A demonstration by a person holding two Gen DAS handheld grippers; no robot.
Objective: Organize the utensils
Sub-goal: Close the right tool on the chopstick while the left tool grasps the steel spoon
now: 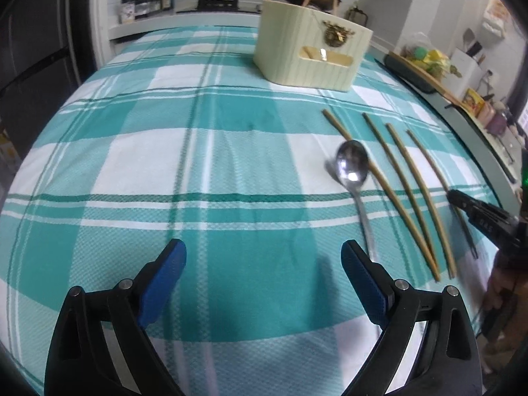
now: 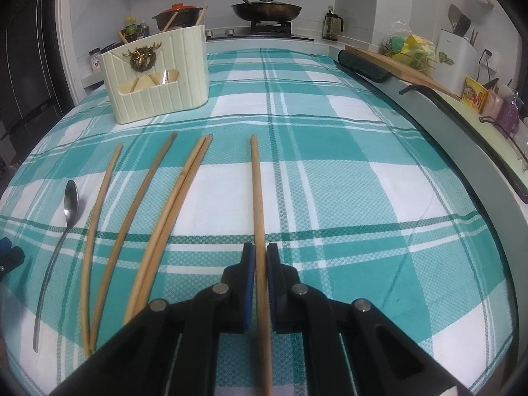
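A desk [image 2: 363, 181] under teal checked cloth carries a cream utensil holder [image 2: 158, 79] at the back. The right hand-held gripper [image 2: 260, 264] is clamped on one chopstick [image 2: 255, 181]; lift it level, unhurried. The left hand-held gripper [image 1: 264, 260] gapes empty beside the spoon [image 1: 351, 165].

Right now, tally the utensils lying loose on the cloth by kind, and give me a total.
Chopsticks: 5, one of them clamped in the right gripper
Spoon: 1
Total: 6
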